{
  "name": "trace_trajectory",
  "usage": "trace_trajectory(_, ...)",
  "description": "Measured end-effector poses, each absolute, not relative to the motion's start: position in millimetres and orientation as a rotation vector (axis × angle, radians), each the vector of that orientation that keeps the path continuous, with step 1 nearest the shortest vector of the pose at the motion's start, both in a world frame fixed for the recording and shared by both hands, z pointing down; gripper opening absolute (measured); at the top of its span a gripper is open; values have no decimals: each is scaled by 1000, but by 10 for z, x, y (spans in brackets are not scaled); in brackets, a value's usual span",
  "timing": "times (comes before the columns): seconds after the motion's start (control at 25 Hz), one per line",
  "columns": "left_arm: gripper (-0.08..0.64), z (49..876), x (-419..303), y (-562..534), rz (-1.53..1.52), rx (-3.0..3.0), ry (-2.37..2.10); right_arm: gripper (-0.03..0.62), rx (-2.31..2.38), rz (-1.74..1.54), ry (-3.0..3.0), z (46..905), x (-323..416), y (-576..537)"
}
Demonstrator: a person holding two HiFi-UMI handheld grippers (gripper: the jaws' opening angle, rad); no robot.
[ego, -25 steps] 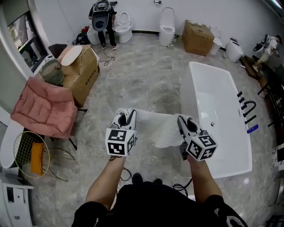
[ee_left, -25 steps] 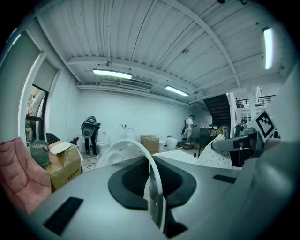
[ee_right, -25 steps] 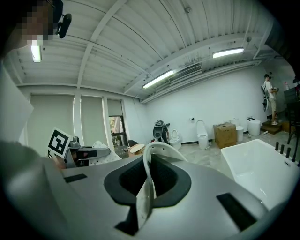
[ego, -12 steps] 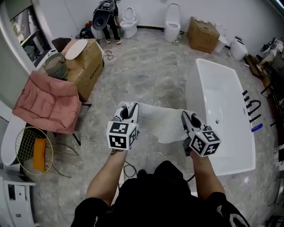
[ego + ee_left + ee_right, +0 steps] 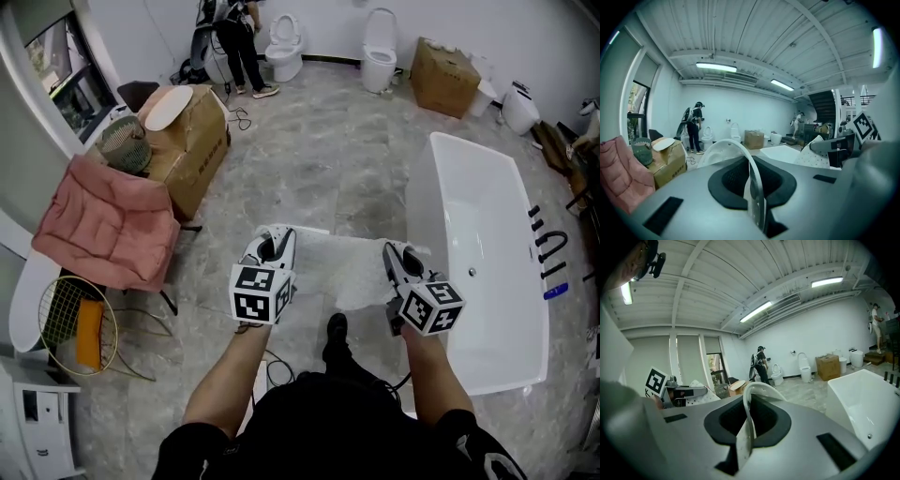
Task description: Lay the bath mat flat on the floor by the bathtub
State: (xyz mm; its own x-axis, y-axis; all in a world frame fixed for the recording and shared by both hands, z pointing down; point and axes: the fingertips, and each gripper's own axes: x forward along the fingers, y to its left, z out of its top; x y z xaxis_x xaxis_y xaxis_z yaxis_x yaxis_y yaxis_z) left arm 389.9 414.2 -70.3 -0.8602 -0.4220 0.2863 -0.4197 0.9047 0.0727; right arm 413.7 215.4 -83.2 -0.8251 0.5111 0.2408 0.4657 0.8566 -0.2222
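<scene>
A person holds a white bath mat (image 5: 345, 267) spread between two hand-held tools. The left tongs (image 5: 277, 242) and the right tongs (image 5: 397, 253) are each pinched shut on a near corner, so the sheet fans out ahead of them rather than bunching. In both gripper views a thin white edge of the mat stands clamped between the closed jaws and curls up past their tips. The mat reaches forward over the marble floor (image 5: 309, 159); whether its far edge already touches down cannot be told. The white bathtub (image 5: 419, 220) lies just to the right of the right tongs. Holding the two corners apart appears meant to keep the mat wide and square to the tub's long side. The near edge is not yet down, so lowering it flat alongside the tub looks like the remaining step. A cardboard box (image 5: 187, 141) and a pink padded chair (image 5: 117, 230) stand well to the left of the left tongs.
</scene>
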Motion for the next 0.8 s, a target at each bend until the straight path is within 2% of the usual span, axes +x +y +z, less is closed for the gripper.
trace_trajectory(0.44,23,-647,2456,3872,21,564,-2715,21,-806,316,-2670,-634,2524,1920)
trace_trajectory(0.8,23,-533,1625,3495,25,559,-2688,21,-805,383,-2630,-384,1746,1564)
